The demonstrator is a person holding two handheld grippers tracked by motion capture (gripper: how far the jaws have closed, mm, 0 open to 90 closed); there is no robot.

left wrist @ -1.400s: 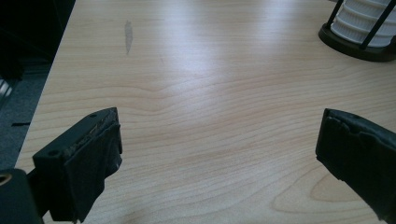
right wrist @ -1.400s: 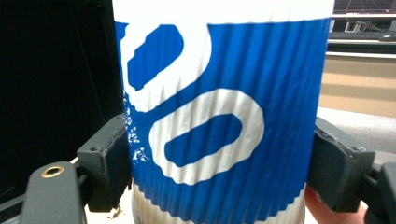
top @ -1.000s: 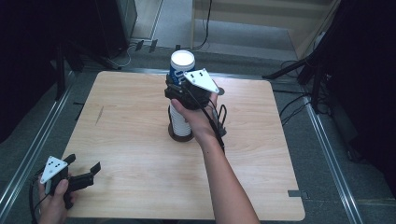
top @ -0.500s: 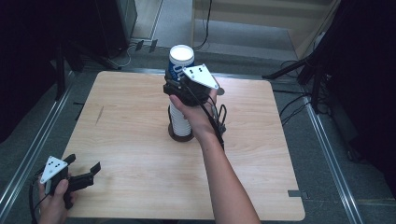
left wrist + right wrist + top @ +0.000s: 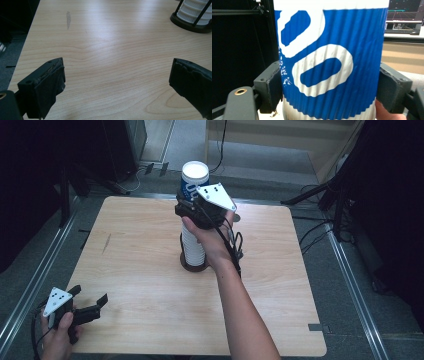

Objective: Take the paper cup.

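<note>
My right gripper [image 5: 188,204] is shut on a blue-and-white ribbed paper cup [image 5: 194,178], held upright over the middle of the table. In the right gripper view the cup [image 5: 329,62] sits between both pads [image 5: 270,85], which press its sides. Directly below it a stack of white cups [image 5: 192,245] stands in a black wire holder [image 5: 194,266]. My left gripper [image 5: 92,304] rests at the table's near left corner, open with nothing between its jaws. In the left gripper view, bare wood lies ahead of the left gripper [image 5: 117,82], and the cup stack [image 5: 197,10] is at the far right.
The wooden table [image 5: 140,270] has a dark scuff [image 5: 106,243] near its left side. Metal rails [image 5: 30,285] run along both sides of the table. Cables and dark stands [image 5: 340,205] lie on the floor behind and to the right.
The right gripper has risen slightly with the blue cup, drawing it further above the white stack. The left gripper has stayed put.
</note>
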